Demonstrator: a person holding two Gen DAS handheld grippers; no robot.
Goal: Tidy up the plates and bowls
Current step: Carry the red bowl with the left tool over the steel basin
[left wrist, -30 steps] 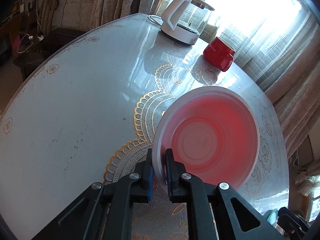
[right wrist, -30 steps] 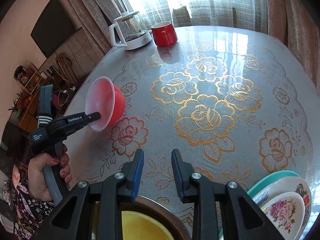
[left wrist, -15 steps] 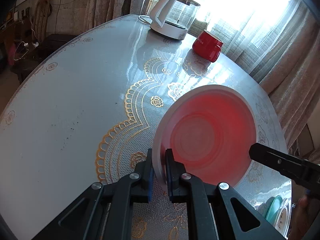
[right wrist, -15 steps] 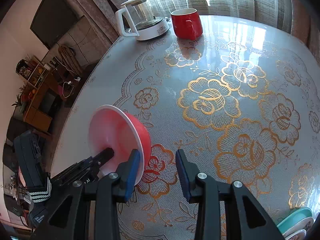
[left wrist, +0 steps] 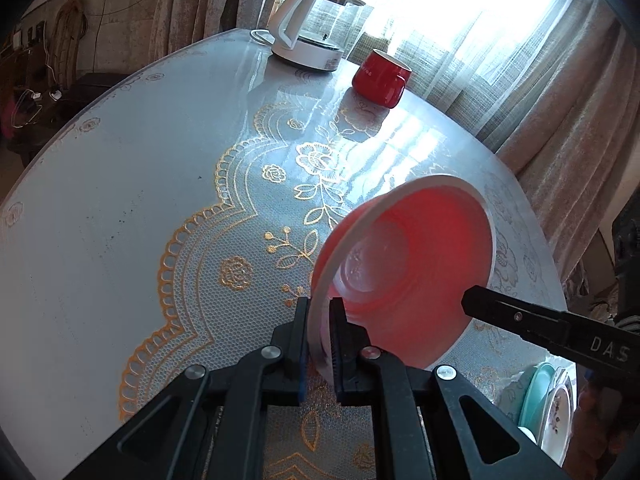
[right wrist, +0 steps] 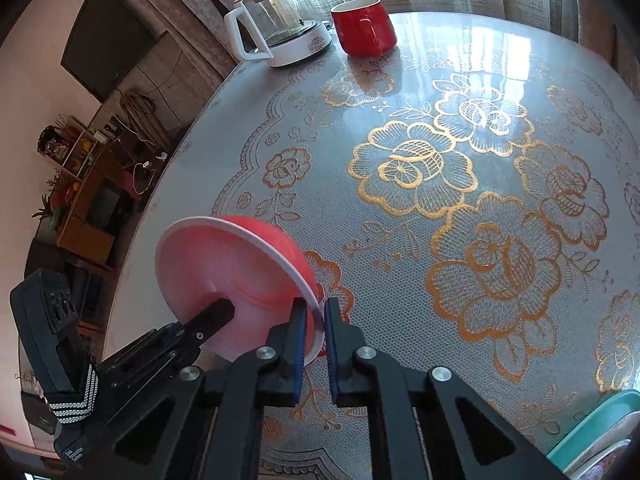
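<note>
A red plastic bowl with a white rim hangs tilted above the table. My left gripper is shut on its near rim. In the right wrist view the same bowl shows with its opening facing left. My right gripper has its jaws on either side of the bowl's opposite rim with a small gap left, so it reads as open. The right gripper's finger shows at the bowl's right edge in the left wrist view.
A glass kettle and a red mug stand at the table's far side. A stack of plates, teal and floral, sits at the near right edge, also seen in the right wrist view. The round table has a gold floral cover.
The right gripper moved in to the bowl and narrowed its jaws around the rim. The left gripper tilted the bowl and carried it slightly forward.
</note>
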